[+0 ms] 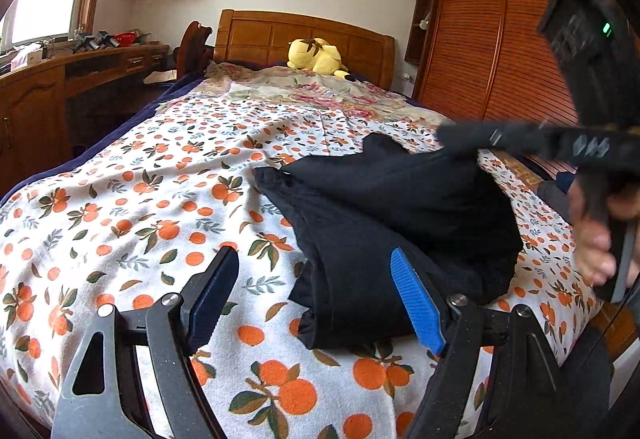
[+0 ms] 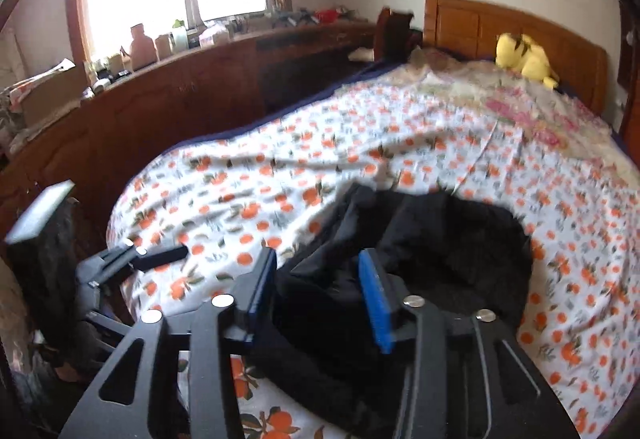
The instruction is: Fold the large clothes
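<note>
A black garment [image 1: 384,223] lies crumpled in a heap on the orange-print bedsheet [image 1: 140,199]; it also shows in the right wrist view [image 2: 440,247]. My left gripper [image 1: 316,287] is open and empty, low over the sheet at the heap's near edge, its blue pad against the cloth. My right gripper [image 2: 320,287] is open above the heap, with black cloth showing between its jaws. From the left wrist view the right gripper [image 1: 472,137] reaches in over the heap's right side. The left gripper also shows at the left of the right wrist view [image 2: 160,255].
A yellow plush toy [image 1: 316,57] lies by the wooden headboard [image 1: 280,35]. A floral cover [image 1: 312,91] lies at the head of the bed. A wooden desk [image 1: 60,79] with clutter runs along the left. A wooden wardrobe [image 1: 500,39] stands at the right.
</note>
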A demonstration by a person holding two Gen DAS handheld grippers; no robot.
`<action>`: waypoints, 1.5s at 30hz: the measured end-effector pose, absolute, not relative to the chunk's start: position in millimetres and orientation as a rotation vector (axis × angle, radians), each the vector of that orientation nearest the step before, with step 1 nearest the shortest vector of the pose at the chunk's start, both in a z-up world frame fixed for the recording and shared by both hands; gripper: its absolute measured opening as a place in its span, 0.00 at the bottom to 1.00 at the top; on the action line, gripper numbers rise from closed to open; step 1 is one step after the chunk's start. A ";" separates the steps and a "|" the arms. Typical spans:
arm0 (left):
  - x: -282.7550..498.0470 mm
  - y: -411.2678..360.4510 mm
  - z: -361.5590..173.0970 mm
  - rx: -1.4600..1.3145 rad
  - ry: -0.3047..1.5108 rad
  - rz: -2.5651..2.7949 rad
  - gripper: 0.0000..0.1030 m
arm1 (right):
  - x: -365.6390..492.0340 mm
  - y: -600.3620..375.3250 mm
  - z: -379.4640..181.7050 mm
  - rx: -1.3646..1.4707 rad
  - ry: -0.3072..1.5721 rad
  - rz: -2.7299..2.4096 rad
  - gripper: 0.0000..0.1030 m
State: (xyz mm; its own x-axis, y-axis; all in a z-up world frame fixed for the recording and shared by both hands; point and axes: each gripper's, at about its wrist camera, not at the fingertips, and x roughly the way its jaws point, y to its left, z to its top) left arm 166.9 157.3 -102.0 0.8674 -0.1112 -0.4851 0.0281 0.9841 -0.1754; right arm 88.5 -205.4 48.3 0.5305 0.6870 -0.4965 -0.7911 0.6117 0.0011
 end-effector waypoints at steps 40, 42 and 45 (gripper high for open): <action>188.6 106.5 -106.1 -0.135 0.557 -0.138 0.77 | 107.5 -271.8 -50.5 -0.222 0.669 0.789 0.34; 190.3 106.3 -107.6 -0.137 0.559 -0.145 0.69 | 107.6 -272.6 -51.2 -0.218 0.669 0.789 0.34; 194.1 106.9 -111.5 -0.151 0.572 -0.166 0.54 | 107.6 -273.8 -51.6 -0.217 0.668 0.788 0.34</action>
